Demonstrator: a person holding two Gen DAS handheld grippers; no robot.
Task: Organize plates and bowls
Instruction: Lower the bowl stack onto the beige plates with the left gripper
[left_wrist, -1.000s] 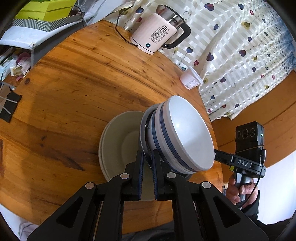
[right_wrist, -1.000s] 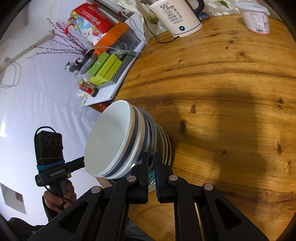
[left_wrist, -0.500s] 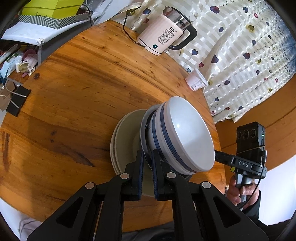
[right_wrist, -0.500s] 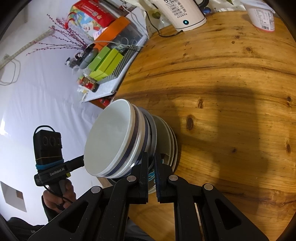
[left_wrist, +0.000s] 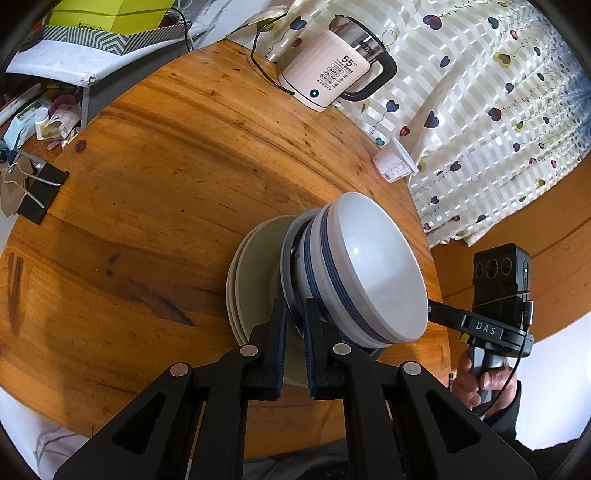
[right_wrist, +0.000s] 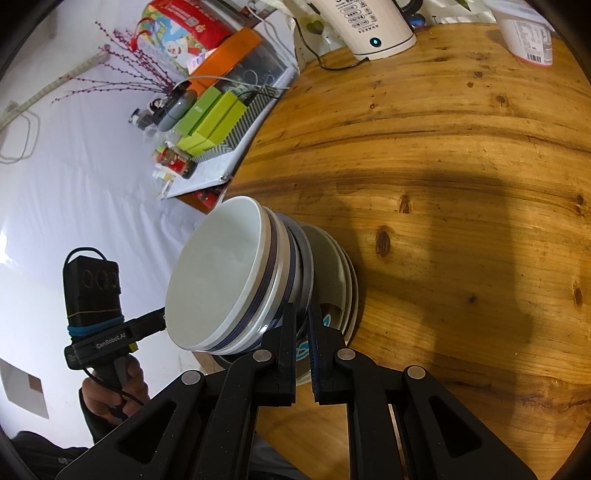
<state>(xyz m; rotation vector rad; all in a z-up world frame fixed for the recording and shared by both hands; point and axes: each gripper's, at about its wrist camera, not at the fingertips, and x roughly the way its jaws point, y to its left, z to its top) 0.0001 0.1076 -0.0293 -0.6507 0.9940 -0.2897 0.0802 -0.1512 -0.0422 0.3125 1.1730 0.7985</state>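
While we look along both wrist cameras, we see each pair of tongs pinched narrow on the rim of one grey plate: the left tongs (left_wrist: 295, 332) clamp its near edge from one side, and the right tongs (right_wrist: 303, 332) clamp it from the opposite side. That plate (left_wrist: 286, 280) carries a nest of white bowls (left_wrist: 369, 273) with dark blue bands, so we have the whole stack gripped from two sides. Below it lies a pile of pale plates (left_wrist: 251, 273) on the round wooden tabletop (left_wrist: 155, 192), near its edge; whether the gripped plate touches that pile we cannot tell. In the left view, the person's right hand (left_wrist: 484, 384) grips the black handle of the other tool. Farther across the tabletop stand a cream electric kettle (left_wrist: 328, 77) with its cord and a small white cup (left_wrist: 395, 164), beside a heart-patterned cloth (left_wrist: 480, 110). A black binder clip (left_wrist: 40, 192) sits at the tabletop's left rim.
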